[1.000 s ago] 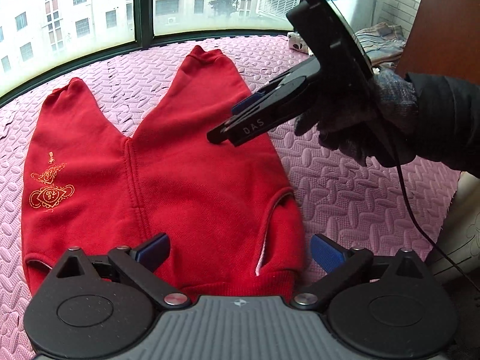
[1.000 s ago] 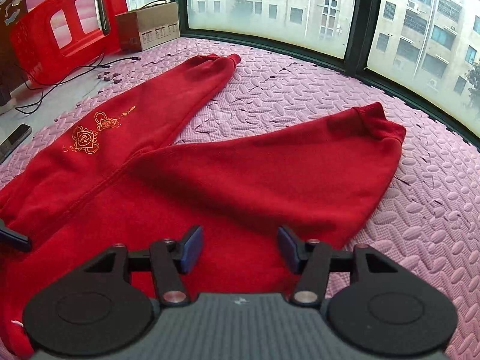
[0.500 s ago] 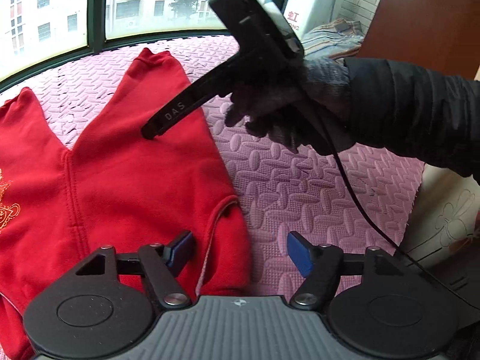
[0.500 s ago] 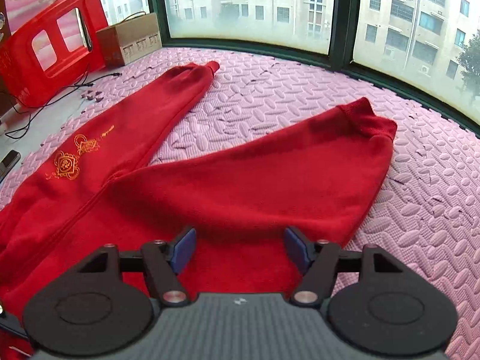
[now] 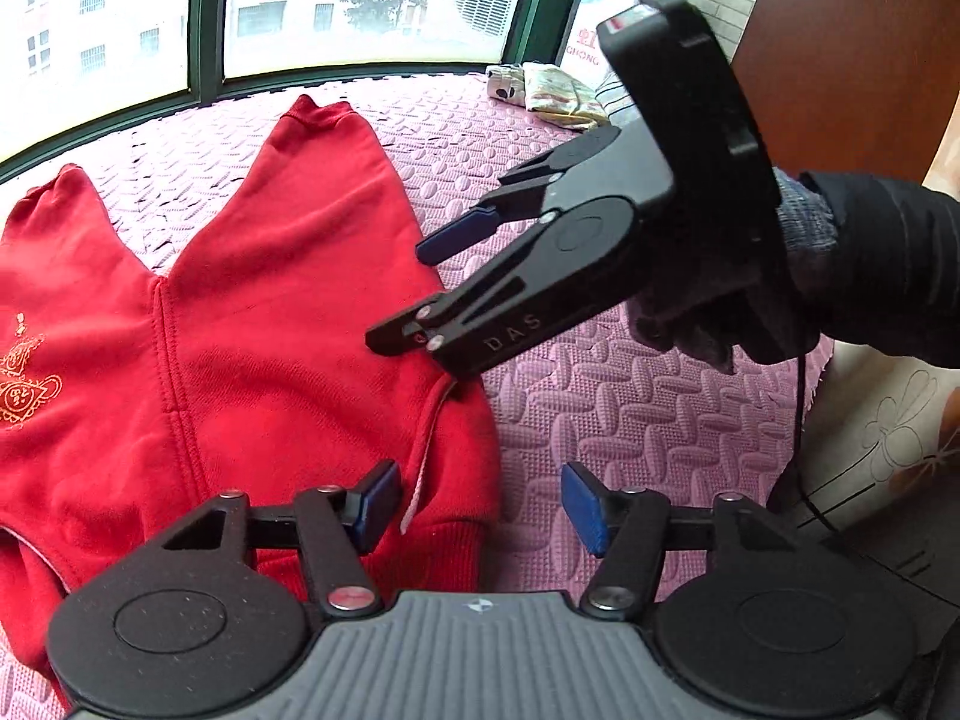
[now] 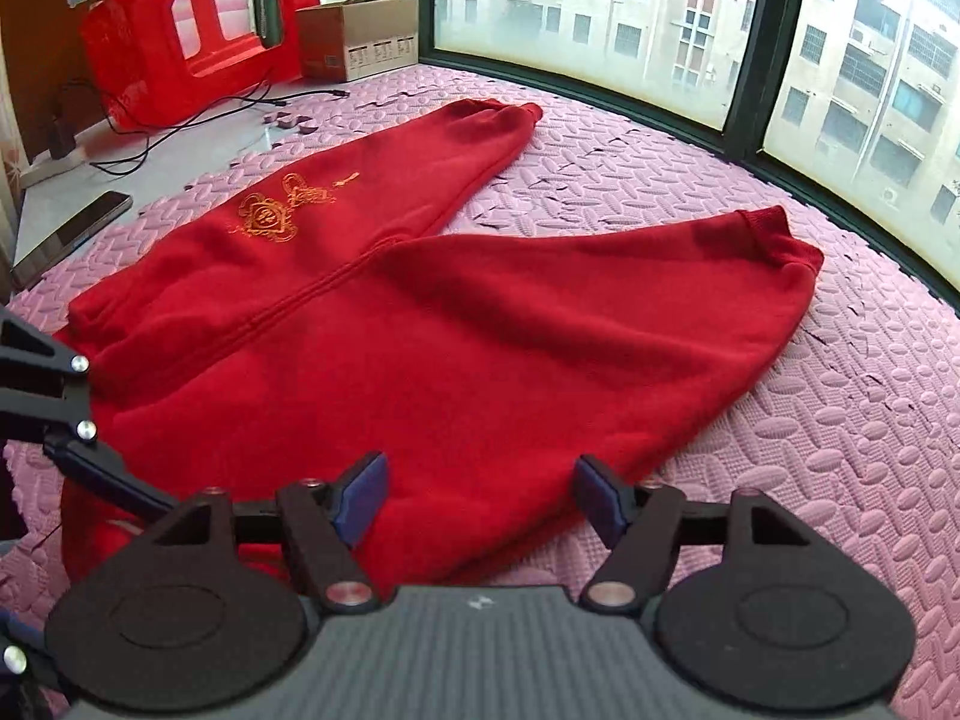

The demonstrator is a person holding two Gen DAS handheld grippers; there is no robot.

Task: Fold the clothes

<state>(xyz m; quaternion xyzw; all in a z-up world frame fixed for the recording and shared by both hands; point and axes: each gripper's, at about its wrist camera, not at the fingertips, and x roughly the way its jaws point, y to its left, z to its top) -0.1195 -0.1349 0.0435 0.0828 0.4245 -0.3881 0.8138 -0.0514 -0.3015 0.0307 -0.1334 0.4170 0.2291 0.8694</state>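
Red trousers (image 6: pixel 456 324) are laid flat on the pink foam mat (image 6: pixel 840 432), 2 legs spread in a V toward the window, waistband nearest the cameras, gold embroidery (image 6: pixel 282 213) on 1 leg.

Left gripper (image 5: pixel 480 507): jaws are closing, narrower than 1 s ago when they were spread wide. The waistband corner and side pocket edge of the trousers are seen between the blue pads (image 5: pixel 378 507); no pinch on cloth is shown, 1 pad is over fabric, the other over bare mat.

Right gripper (image 6: pixel 480 501): jaws are seen part-open, a bit wider than 1 s ago, nothing gripped; hovering over the waist area of the trousers. In the left wrist view it is held by a gloved hand (image 5: pixel 720 312) over the trousers' edge, lower and nearer the waistband than 0.5 s ago, when it was up over the leg.

Trousers are unchanged in layout across frames. A cardboard box (image 6: pixel 360 36) and a red plastic stool (image 6: pixel 198 30) are seen beyond the mat, cables (image 6: pixel 180 126) beside them.
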